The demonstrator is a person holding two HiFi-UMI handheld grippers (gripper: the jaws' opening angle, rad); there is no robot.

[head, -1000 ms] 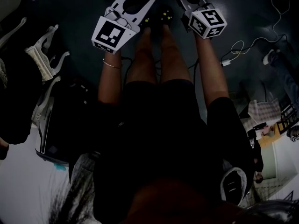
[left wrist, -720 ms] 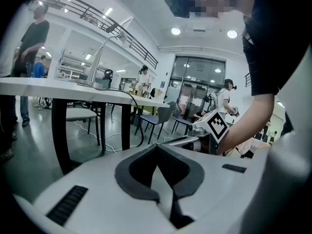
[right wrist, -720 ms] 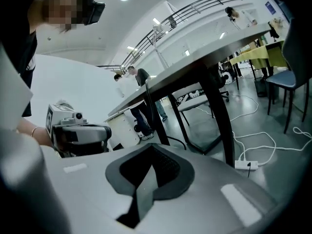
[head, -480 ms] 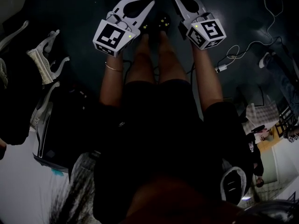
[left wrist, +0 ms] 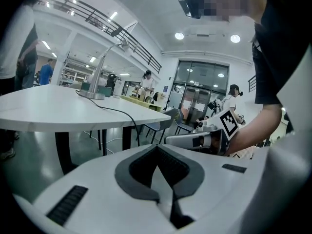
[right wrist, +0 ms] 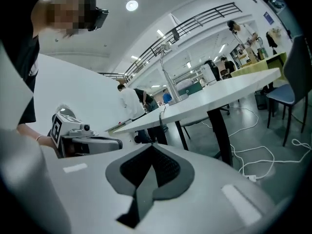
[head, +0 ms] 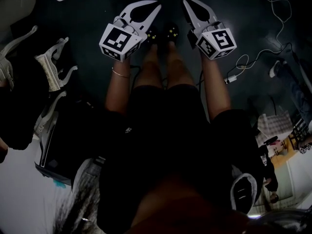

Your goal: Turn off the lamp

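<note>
The lamp (left wrist: pixel 100 65) is a thin silver desk lamp with a round base, standing far off on a white table (left wrist: pixel 44 108); a dark cable runs from it. It also appears in the right gripper view as the lamp (right wrist: pixel 168 69) on the table (right wrist: pixel 214 96). My left gripper (left wrist: pixel 157 147) is shut with nothing between its pads and is well short of the table. My right gripper (right wrist: pixel 152 146) is likewise shut and empty. In the head view the left gripper (head: pixel 157 5) and right gripper (head: pixel 185 0) are held side by side in front of the person's body.
White cables (head: pixel 273 13) lie on the dark floor at the right. Spare white grippers (head: pixel 51 65) and a dark case (head: pixel 58 140) sit at the left. Chairs (left wrist: pixel 168 118) stand past the table, and several people are in the background.
Both grippers have risen and sit slightly higher in the head view. Their jaws have stayed shut and empty.
</note>
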